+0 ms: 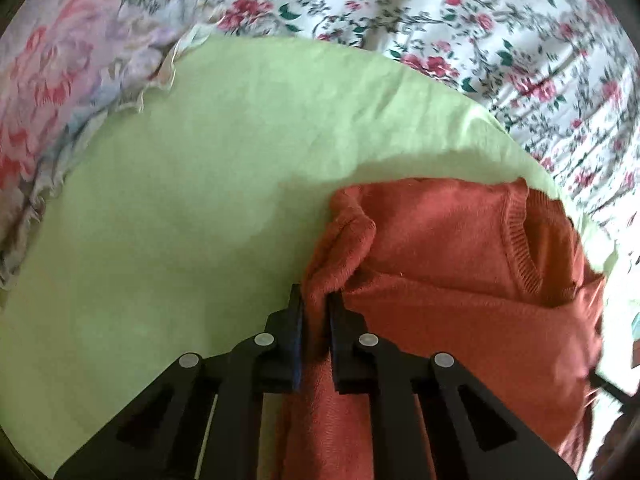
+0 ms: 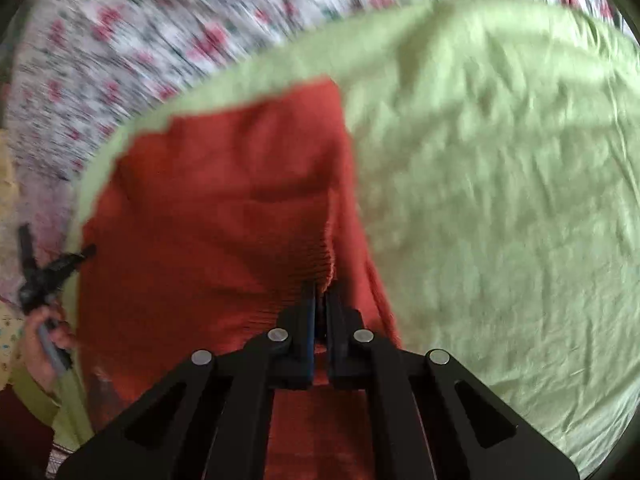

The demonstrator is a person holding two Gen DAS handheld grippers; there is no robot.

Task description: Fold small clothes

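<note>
Black jaws of the left gripper [image 1: 316, 300] pinched a bunched edge of the one rust sweater [image 1: 440, 248] lying on the green sheet [image 1: 180, 200]; the right gripper [image 2: 320, 296] pinched its ribbed hem. Both corners gripped, the fold likely needed them carried across together

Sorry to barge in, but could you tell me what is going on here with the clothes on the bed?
A person is folding a rust-orange knit sweater on a light green sheet spread over a floral bedspread. The left hand-held gripper is shut on a bunched fold at the sweater's edge, while the right hand-held gripper pinches a ribbed edge of the same garment. The ribbed neckline faces up. The sweater is only partly gathered, so the fold is not finished.
</note>
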